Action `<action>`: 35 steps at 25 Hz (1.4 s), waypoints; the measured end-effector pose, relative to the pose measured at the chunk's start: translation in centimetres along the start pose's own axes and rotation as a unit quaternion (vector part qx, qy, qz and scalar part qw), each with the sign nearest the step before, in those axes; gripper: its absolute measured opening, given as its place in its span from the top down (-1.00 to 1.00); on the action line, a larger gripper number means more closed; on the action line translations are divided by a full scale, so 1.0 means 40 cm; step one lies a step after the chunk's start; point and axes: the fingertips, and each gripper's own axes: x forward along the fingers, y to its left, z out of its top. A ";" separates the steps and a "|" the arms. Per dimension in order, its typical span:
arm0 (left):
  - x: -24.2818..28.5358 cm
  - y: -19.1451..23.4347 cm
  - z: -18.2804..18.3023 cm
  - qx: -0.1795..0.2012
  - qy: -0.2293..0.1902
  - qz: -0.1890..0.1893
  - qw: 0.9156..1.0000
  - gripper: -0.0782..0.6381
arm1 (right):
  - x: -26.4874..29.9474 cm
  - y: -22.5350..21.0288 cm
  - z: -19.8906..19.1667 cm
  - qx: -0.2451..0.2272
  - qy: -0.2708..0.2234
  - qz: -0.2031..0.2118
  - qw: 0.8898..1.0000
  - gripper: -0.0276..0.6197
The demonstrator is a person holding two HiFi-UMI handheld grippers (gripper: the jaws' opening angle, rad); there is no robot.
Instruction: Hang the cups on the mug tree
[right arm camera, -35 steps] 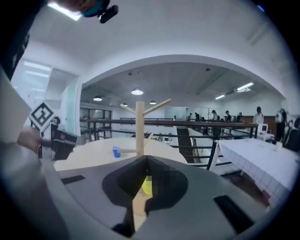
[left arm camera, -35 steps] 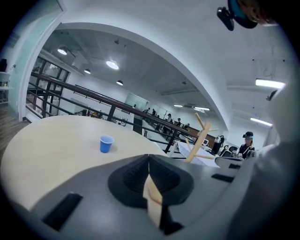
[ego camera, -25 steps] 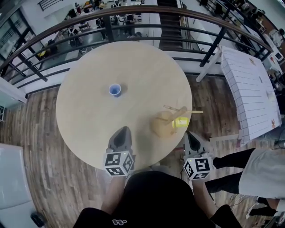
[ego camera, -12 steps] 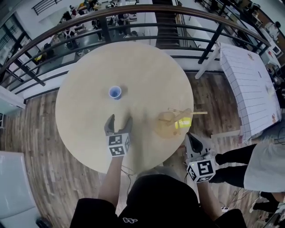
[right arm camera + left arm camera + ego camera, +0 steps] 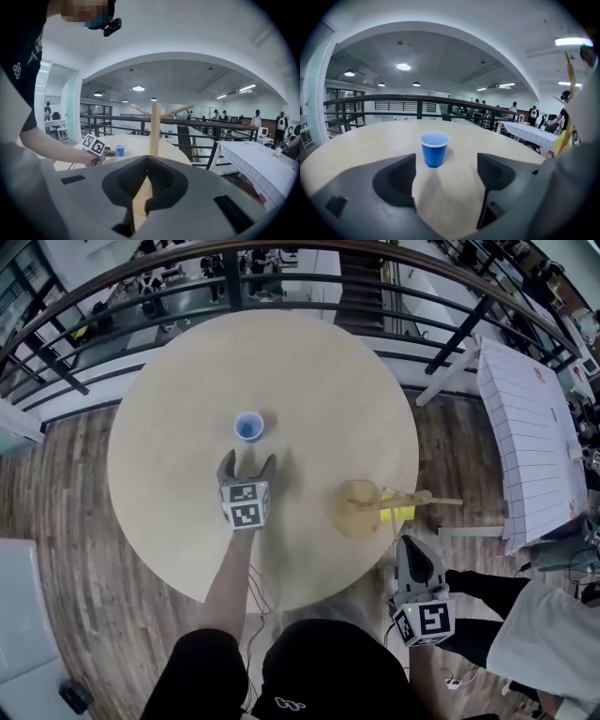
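My left gripper (image 5: pixel 247 463) is over the table (image 5: pixel 319 381); its jaws have just been opening and now stand wide apart with nothing between them. The blue cup (image 5: pixel 248 427) stands upright on the table just in front of these jaws, and they do not touch it. My right gripper (image 5: pixel 413 544) is clenched and empty at the table edge, near the mug tree (image 5: pixel 359 509), where a yellow cup (image 5: pixel 400 513) sits against its right side.

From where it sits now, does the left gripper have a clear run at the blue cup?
Likely yes: the left gripper has just opened its jaws, nothing between them, and the blue cup stands straight ahead on bare table.
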 end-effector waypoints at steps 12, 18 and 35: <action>0.176 0.062 0.044 0.032 0.002 0.009 0.999 -0.34 | -0.013 -0.027 -0.052 0.021 0.041 -0.029 0.999 0.89; 0.214 0.046 0.032 0.059 0.030 -0.003 0.998 -0.34 | -0.009 -0.024 -0.066 0.027 0.036 -0.032 0.998 0.89; 0.205 0.052 -0.018 0.049 0.072 -0.002 0.996 0.04 | -0.024 -0.003 -0.093 0.027 0.058 -0.031 0.997 0.89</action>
